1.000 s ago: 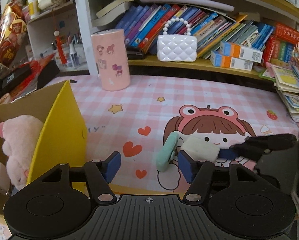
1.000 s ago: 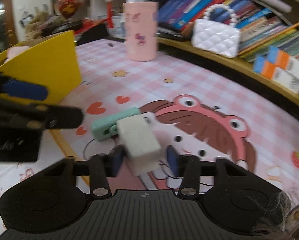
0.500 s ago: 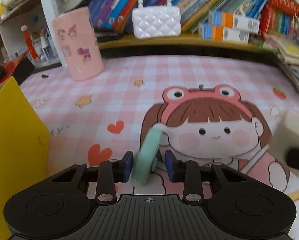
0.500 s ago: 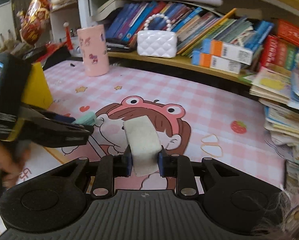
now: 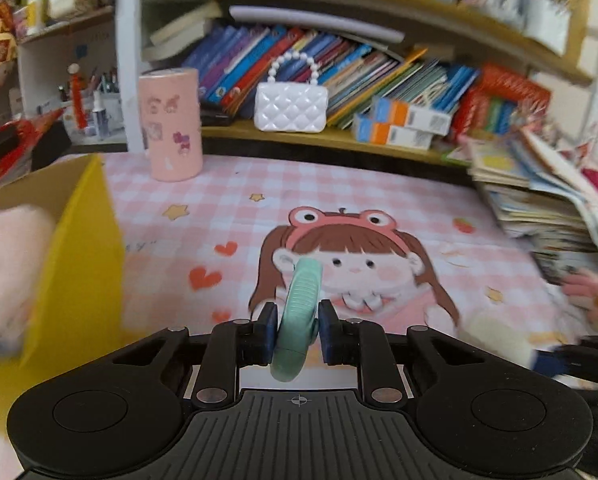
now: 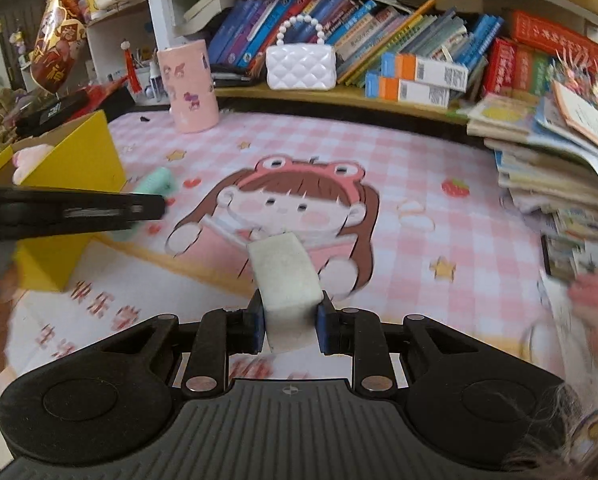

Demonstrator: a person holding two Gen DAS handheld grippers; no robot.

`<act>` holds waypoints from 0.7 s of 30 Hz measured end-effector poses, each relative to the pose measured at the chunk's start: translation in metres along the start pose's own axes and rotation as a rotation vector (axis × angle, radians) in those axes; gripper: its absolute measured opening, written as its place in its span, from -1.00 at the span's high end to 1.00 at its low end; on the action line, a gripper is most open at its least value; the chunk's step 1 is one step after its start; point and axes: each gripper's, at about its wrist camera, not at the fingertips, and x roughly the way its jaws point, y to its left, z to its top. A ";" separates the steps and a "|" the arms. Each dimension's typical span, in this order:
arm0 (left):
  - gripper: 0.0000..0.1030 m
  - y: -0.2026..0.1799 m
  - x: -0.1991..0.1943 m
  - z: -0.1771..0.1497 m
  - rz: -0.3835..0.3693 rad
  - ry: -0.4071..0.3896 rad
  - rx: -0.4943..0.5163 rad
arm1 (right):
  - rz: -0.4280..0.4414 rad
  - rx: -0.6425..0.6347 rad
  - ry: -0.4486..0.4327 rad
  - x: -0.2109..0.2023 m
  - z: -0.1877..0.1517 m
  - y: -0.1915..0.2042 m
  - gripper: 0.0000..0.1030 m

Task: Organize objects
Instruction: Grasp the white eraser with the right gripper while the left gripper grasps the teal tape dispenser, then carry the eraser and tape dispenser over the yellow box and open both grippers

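Observation:
A ribbed mint-green object (image 5: 305, 284) stands on edge between the blue pads of my left gripper (image 5: 297, 318); the jaws are closing and the pads press on its sides. It hangs above the pink cartoon mat (image 5: 339, 184). My right gripper (image 6: 290, 320) is shut on a white foam block (image 6: 285, 268), also held over the mat. In the right wrist view the left gripper (image 6: 99, 210) reaches in from the left with the mint-green object (image 6: 155, 180) at its tip. The white block (image 5: 495, 340) and a person's hand show blurred at the lower right of the left wrist view.
An open yellow box (image 5: 79, 248) with a pink plush toy (image 5: 11, 248) inside stands at the left. A pink cylinder (image 5: 171, 124) stands at the mat's back. Behind it, a shelf holds a white quilted purse (image 5: 291, 108) and books. A stack of books (image 5: 539, 208) lies at the right.
The left jaws narrowed from wide apart onto the mint-green object and raised it off the mat. The right gripper closed on the white block and carried it up and to the right.

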 end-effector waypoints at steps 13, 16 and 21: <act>0.61 0.075 -0.106 -0.076 0.078 0.024 -0.057 | 0.061 -0.040 0.049 -0.035 -0.037 0.111 0.57; 0.61 0.094 -0.125 -0.085 0.096 0.009 -0.064 | 0.080 -0.077 0.047 -0.040 -0.042 0.139 0.57; 0.61 0.119 -0.147 -0.104 0.104 0.025 -0.057 | 0.113 -0.145 0.037 -0.048 -0.053 0.187 0.57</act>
